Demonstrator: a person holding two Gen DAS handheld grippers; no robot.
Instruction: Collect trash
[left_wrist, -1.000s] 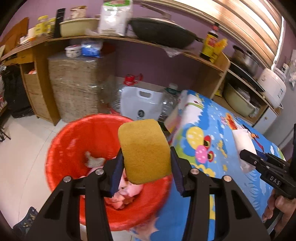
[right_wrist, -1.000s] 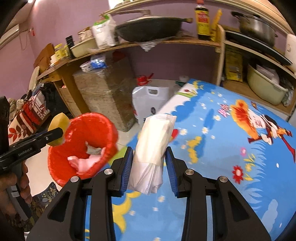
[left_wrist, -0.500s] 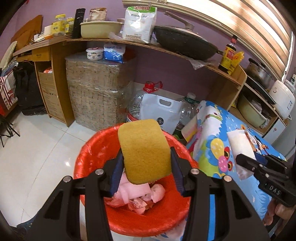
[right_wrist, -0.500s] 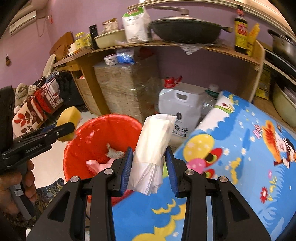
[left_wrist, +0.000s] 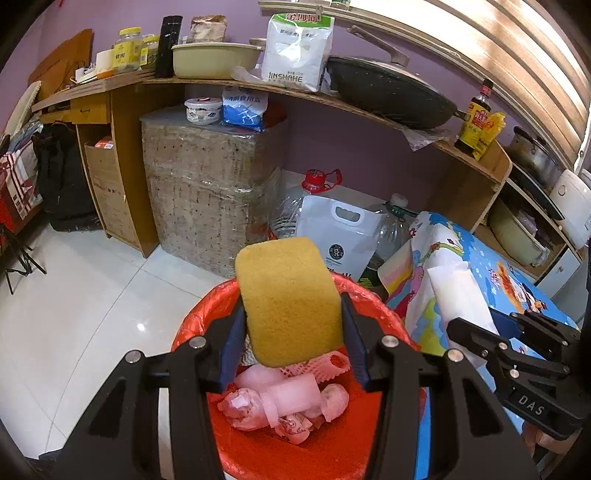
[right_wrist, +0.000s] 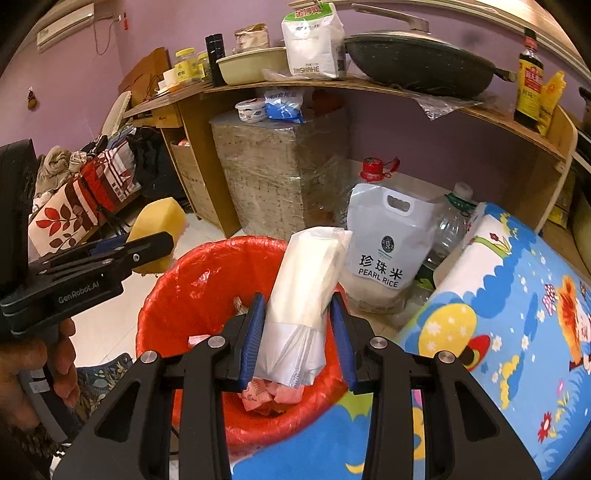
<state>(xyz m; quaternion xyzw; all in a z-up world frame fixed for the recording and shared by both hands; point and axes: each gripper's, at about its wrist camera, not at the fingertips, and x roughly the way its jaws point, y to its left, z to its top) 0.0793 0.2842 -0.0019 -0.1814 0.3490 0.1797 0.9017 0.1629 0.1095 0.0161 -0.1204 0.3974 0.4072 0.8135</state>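
Two hand-held grippers hang over a red-lined trash bin (left_wrist: 207, 321) on the white tiled floor of a cluttered purple-walled kitchen. At the centre of the left wrist view, the left gripper (left_wrist: 290, 332) clamps a yellow sponge (left_wrist: 288, 299) between its blue-padded fingers (left_wrist: 231, 345), directly above the bin's pink wrappers (left_wrist: 288, 402). At the centre of the right wrist view, the right gripper (right_wrist: 297, 332) pinches a white plastic-wrapped packet (right_wrist: 306, 295) over the bin's near rim, beside the edge of a blue cartoon-print tablecloth (right_wrist: 517, 350) at lower right. The left tool's side, at left of that view, reads "GenRobot.AI"; the right tool's body, at lower right of the left wrist view, reads "DAS". Behind the bin, at centre right, stands a white pouch (right_wrist: 384, 240) labelled "PEARL RICE" with Chinese characters above, next to a red-capped water jug (right_wrist: 373, 170). On the wooden shelf (right_wrist: 406, 92) along the top, a white bag (right_wrist: 314, 40) printed "JINSHAHE" leans beside a black wok (right_wrist: 421, 59), and a dark sauce bottle (right_wrist: 530, 74) stands at upper right.
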